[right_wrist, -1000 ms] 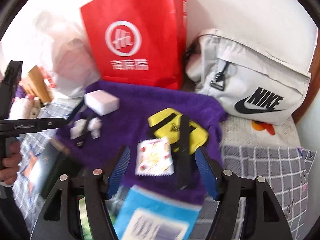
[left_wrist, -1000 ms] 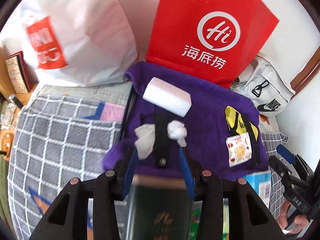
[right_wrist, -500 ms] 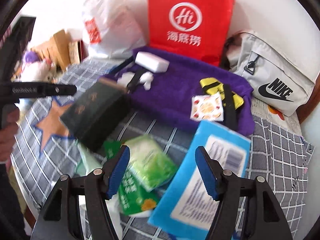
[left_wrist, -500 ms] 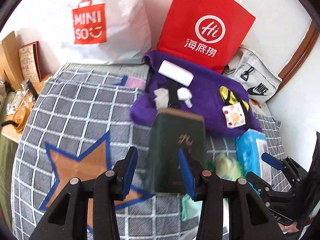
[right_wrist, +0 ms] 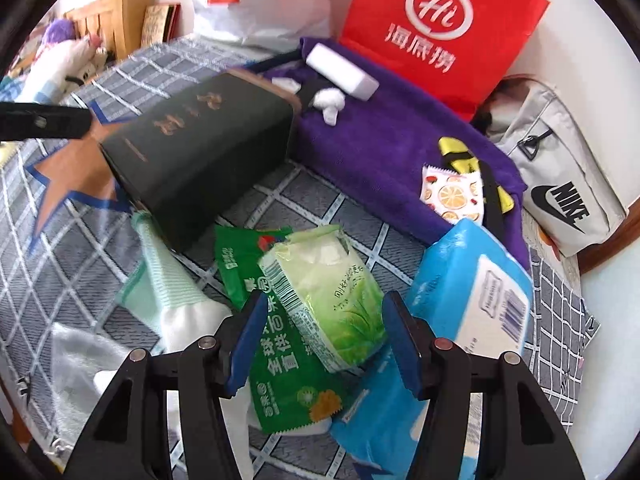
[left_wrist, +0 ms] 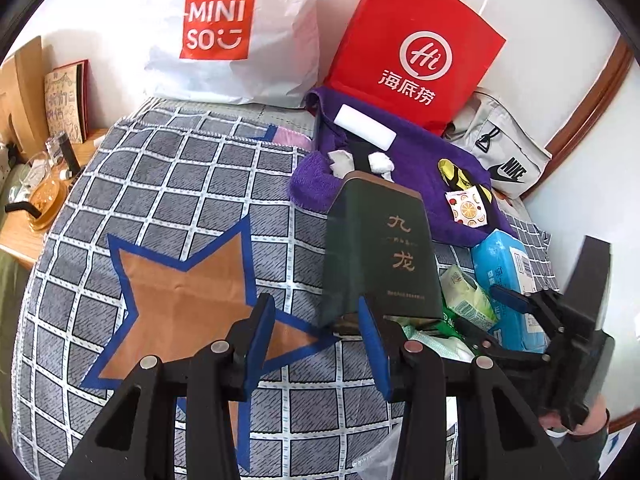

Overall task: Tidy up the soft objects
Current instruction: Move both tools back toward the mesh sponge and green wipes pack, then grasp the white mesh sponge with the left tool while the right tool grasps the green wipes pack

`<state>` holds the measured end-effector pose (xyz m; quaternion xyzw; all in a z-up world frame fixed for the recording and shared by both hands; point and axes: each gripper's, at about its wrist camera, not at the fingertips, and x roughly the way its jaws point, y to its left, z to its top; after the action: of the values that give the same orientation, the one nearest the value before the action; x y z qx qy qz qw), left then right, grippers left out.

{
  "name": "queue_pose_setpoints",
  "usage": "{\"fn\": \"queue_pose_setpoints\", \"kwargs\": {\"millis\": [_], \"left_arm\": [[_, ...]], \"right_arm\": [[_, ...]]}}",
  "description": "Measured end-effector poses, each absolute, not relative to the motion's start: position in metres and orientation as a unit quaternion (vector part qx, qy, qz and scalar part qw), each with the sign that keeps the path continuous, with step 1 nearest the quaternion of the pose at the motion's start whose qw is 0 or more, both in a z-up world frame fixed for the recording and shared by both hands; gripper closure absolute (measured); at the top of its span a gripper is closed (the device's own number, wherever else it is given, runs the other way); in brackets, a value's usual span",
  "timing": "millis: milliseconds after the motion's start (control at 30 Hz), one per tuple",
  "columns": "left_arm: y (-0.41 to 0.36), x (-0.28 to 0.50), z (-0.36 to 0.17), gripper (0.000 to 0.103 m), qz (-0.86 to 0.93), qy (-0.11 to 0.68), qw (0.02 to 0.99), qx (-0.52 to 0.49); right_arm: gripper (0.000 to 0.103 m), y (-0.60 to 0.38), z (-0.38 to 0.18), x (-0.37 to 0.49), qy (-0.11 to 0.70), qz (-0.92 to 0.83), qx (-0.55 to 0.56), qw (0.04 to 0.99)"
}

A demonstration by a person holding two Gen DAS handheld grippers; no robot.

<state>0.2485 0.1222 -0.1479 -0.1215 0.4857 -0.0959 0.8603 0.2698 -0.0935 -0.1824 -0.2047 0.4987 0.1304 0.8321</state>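
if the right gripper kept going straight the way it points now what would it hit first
Most likely the light green tissue pack, which lies between the open fingers of the right gripper and straight ahead. Depth is unclear, but nothing nearer shows in that line.

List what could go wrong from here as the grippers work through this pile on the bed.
1. The dark green box lies tilted, propped on the packets under its lower edge; pulling one out could tip or slide it.
2. The right gripper hangs open over the light green tissue pack, which lies across a green packet; closing may pinch both.
3. The blue tissue pack leans close to the right finger and may be knocked.
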Motion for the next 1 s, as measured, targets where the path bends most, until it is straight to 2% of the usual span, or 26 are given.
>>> {"fn": "queue_pose_setpoints", "kwargs": {"millis": [100, 133, 167, 267, 567, 1000], "left_arm": [[0.124, 0.249, -0.152, 0.062, -0.097, 0.489, 0.857, -0.128], [0.123, 0.249, -0.153, 0.062, -0.098, 0.491, 0.856, -0.127], [0.123, 0.249, -0.154, 0.062, -0.098, 0.492, 0.856, -0.126], [0.120, 0.247, -0.157, 0.062, -0.095, 0.499, 0.853, -0.120], [0.106, 0.220, -0.158, 0.062, -0.080, 0.513, 0.848, -0.103], [0.068, 0.159, -0.182, 0.060, -0.071, 0.556, 0.825, -0.079]], "right_arm": [[0.050, -0.092, -0.191, 0.275, 0.499, 0.114, -0.204, 0.834], [0.055, -0.090, -0.190, 0.275, 0.492, 0.111, -0.202, 0.840], [0.075, -0.089, -0.189, 0.275, 0.489, 0.115, -0.199, 0.842], [0.082, -0.089, -0.181, 0.273, 0.476, 0.113, -0.190, 0.851], [0.082, -0.126, -0.121, 0.242, 0.436, 0.194, -0.012, 0.879], [0.081, -0.181, -0.120, 0.160, 0.428, 0.251, 0.094, 0.863]]}}
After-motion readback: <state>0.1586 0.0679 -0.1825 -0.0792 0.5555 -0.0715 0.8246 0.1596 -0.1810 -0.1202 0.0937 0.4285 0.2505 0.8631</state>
